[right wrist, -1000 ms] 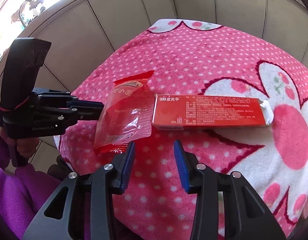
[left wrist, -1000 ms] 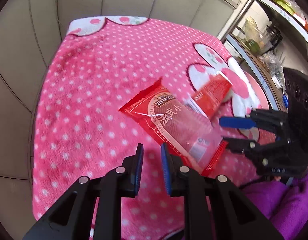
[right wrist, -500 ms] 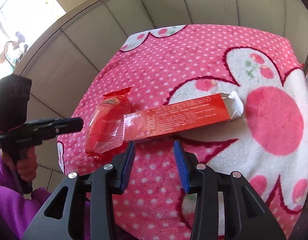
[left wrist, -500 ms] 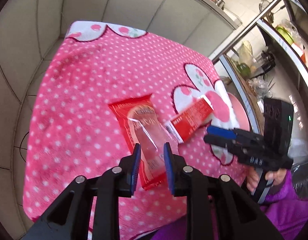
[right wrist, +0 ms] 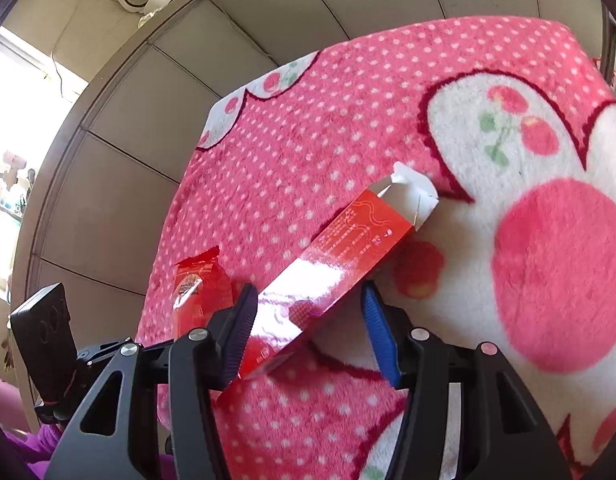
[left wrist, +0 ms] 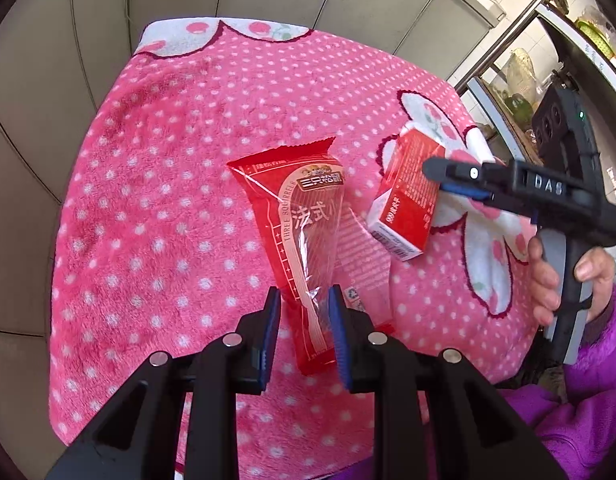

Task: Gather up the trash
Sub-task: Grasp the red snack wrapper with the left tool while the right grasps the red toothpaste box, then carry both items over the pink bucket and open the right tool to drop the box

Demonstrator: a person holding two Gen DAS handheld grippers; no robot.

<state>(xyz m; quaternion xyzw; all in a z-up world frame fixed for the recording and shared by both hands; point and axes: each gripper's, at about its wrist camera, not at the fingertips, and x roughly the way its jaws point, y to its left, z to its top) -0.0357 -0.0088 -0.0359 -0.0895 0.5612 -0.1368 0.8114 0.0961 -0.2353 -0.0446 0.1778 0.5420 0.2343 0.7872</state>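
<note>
Claw on the right [right wrist: 308, 320] is opening around a red carton [right wrist: 327, 268], not yet gripping. Left claw [left wrist: 304, 312] hangs open over a red snack wrapper [left wrist: 304, 236], ready to pinch it. Both lie near each other on the pink dotted surface [left wrist: 156, 160], nothing blocking them.

Glossy red plastic wrapper [left wrist: 308, 240] and shiny cardboard carton [right wrist: 339, 256] lie on fluffy pink fleece cloth [left wrist: 168, 200]; grippers matt black plastic.

snack wrapper [left wrist: 308, 240] on blanket [left wrist: 168, 200], box [left wrist: 407, 196] just right
</note>
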